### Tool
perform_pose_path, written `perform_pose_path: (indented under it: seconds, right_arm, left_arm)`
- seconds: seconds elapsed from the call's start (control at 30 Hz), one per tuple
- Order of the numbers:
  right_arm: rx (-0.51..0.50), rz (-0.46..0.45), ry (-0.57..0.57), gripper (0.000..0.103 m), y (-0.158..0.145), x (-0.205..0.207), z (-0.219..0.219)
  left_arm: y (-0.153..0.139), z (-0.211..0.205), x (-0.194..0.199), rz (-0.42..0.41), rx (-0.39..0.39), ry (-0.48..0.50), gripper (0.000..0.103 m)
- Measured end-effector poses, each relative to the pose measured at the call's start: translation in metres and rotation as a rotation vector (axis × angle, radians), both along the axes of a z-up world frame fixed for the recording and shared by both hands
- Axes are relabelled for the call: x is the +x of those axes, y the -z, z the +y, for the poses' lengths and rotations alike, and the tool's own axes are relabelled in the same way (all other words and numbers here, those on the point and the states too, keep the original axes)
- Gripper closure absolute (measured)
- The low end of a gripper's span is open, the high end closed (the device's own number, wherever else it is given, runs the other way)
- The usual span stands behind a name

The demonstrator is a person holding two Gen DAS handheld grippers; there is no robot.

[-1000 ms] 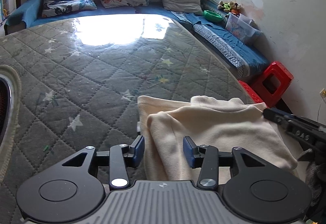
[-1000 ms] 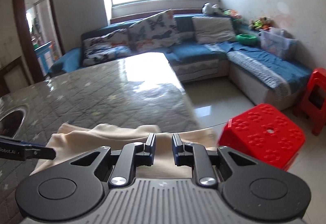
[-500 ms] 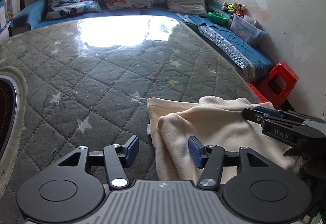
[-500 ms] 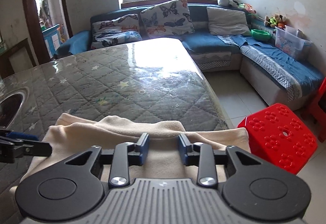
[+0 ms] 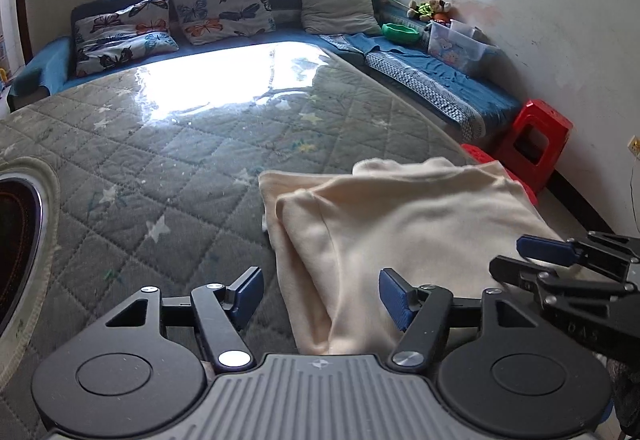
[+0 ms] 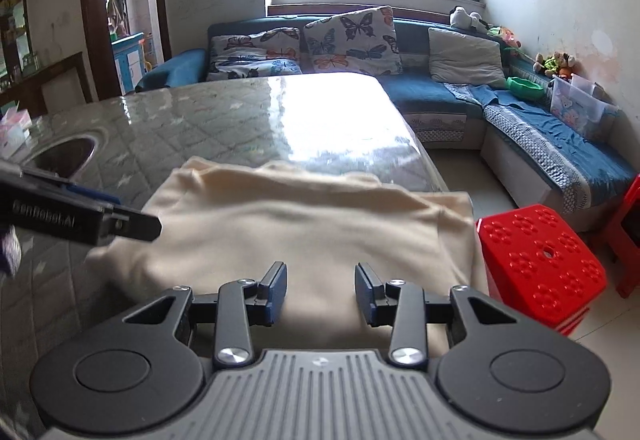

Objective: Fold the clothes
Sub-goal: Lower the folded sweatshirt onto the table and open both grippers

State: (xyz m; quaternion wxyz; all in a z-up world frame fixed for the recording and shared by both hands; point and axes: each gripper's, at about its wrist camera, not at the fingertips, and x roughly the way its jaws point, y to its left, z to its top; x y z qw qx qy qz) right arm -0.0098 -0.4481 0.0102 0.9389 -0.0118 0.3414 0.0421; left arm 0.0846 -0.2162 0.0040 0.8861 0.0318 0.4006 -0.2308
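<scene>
A cream garment (image 5: 404, 224) lies folded on the quilted grey table (image 5: 180, 160), near its right edge. It also shows in the right wrist view (image 6: 304, 224). My left gripper (image 5: 322, 298) is open and empty, just above the garment's near left edge. My right gripper (image 6: 321, 292) is open and empty over the garment's near edge. The right gripper shows at the right of the left wrist view (image 5: 560, 260). The left gripper shows at the left of the right wrist view (image 6: 80, 216).
A red plastic stool (image 6: 540, 260) stands on the floor right of the table, another (image 5: 532, 144) by the wall. A round sunken basin (image 6: 64, 156) sits in the table's left part. A blue sofa (image 6: 400, 80) with cushions lines the far wall.
Both grippers opened wider and let go of the garment, which now lies flat. Both pulled back and lifted a little from it.
</scene>
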Motion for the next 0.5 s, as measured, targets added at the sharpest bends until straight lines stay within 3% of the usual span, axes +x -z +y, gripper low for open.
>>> perform_pose_path:
  seconds: [0.13,0.33,0.5]
  right_arm:
    - [-0.021,-0.01,0.011,0.065,0.007,-0.015,0.005]
    - [0.002,-0.05,0.022,0.064,-0.005,-0.021,0.007]
    - [-0.011,-0.03,0.018,0.061,0.004,-0.018,0.013]
  left_arm:
    - [0.008,0.001,-0.008,-0.006,0.022,0.001,0.031]
    - [0.008,0.009,-0.012,-0.02,0.011,-0.009,0.025]
    - [0.013,0.01,-0.015,-0.019,0.027,-0.013,0.019]
